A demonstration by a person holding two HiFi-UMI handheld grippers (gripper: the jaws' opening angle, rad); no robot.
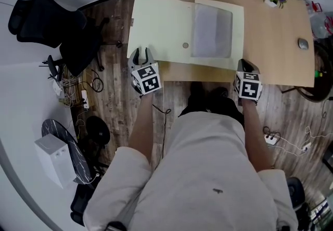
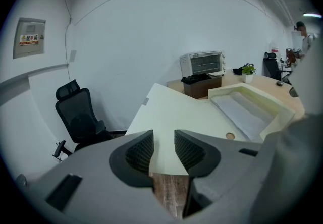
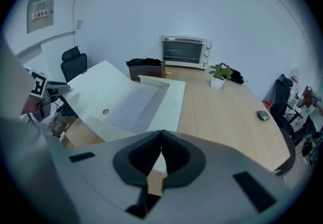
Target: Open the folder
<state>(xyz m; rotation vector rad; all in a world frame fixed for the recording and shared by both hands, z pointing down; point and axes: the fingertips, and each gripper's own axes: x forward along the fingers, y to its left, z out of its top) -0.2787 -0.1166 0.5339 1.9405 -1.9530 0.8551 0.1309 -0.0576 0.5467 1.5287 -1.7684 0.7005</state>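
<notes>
While the folder lies open, left gripper jaws stand apart.

Wall sign print too small — desk cropped above.

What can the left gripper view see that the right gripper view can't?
Only the left gripper view: the left gripper seen along its own jaws, which stand apart and pinch nothing.
Only the right gripper view: the right gripper with its jaws shut, and the left gripper's marker cube off to the side.
Both: the open cream folder on the desk, the toaster oven, the little plant and the black chair.
</notes>
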